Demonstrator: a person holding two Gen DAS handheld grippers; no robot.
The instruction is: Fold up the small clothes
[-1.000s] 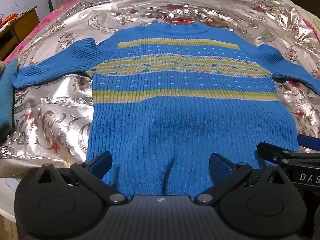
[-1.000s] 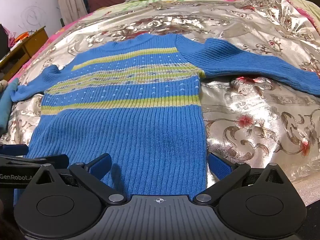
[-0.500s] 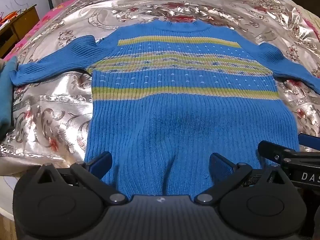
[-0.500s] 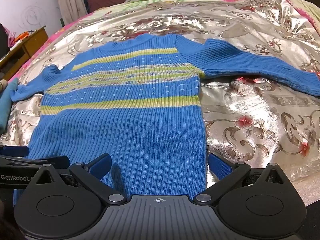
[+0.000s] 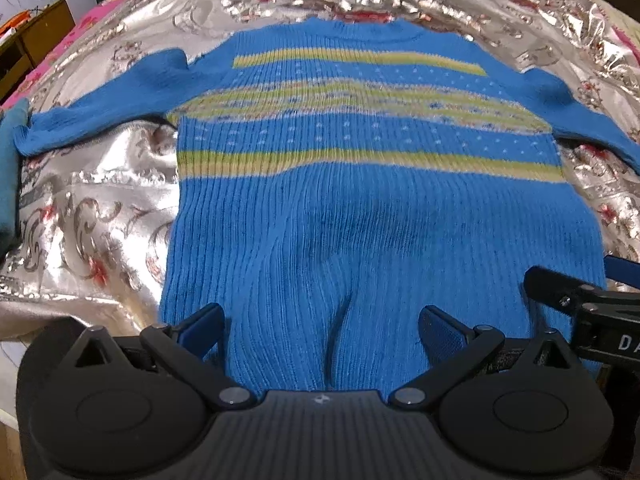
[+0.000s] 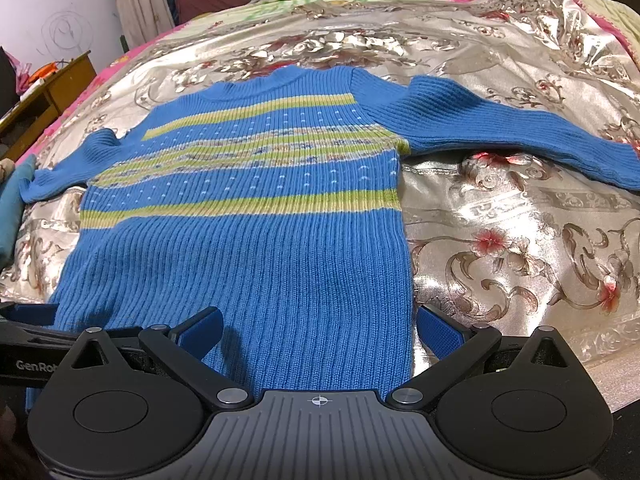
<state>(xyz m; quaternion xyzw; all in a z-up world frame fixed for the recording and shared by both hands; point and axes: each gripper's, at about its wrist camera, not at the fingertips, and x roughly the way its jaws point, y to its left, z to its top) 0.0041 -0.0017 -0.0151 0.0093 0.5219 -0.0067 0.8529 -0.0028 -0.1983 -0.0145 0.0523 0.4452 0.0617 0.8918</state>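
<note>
One sweater (image 5: 360,208) lies face up and flat on your bed, both sleeves out to the sides, neck at the far end and hem nearest you. At the far left a teal cloth (image 5: 10,168) sits at the bed's edge, just beside the left cuff. The cover (image 5: 92,208) under it all is shiny silver satin, crinkled, with scrolls and red flowers. The sweater is ribbed blue knit with yellow-green bands and rows of pale dots across the chest; a soft vertical crease rises from the middle of the hem.

Your left gripper (image 5: 322,328) has its blue-padded fingers spread wide over the hem, left of the crease to right of it, pinching nothing. Your right gripper (image 6: 320,326) is spread just as wide at the hem's right corner, its right finger (image 6: 438,330) off the knit, over the satin.

Against the half-second-earlier frame, the left view has tilted down and blurred slightly, so the sweater sits lower and larger. The right view is unchanged.
</note>
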